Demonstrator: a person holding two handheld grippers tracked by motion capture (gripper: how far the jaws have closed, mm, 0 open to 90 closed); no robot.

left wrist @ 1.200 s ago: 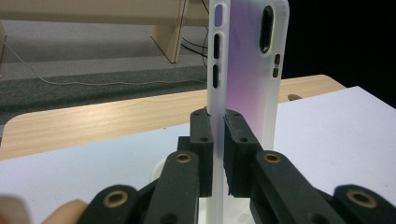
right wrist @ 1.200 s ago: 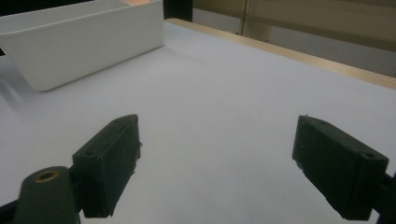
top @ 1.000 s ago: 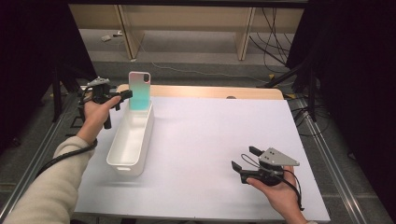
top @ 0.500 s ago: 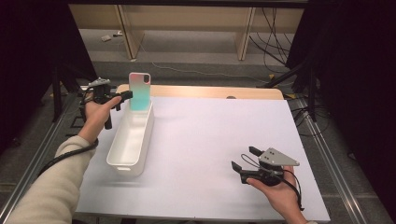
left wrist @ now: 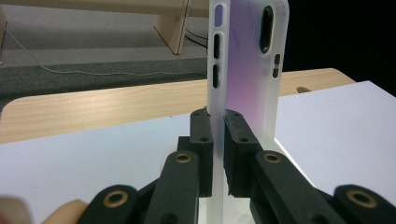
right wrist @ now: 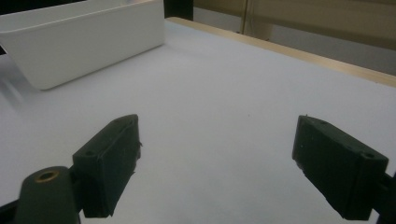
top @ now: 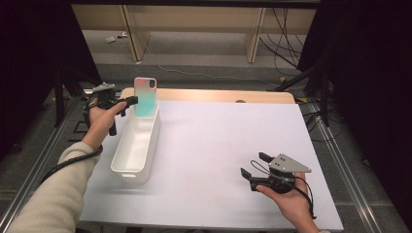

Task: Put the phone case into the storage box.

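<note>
Translucent phone case (top: 145,96): upright, pink-to-teal, over the far end of the white bin (top: 136,145).
Left gripper (left wrist: 217,135): clamped on the case's lower edge.
Right gripper (top: 253,169): jaws wide apart, nothing between, low over the white table (top: 218,145), well apart from the bin.
</note>
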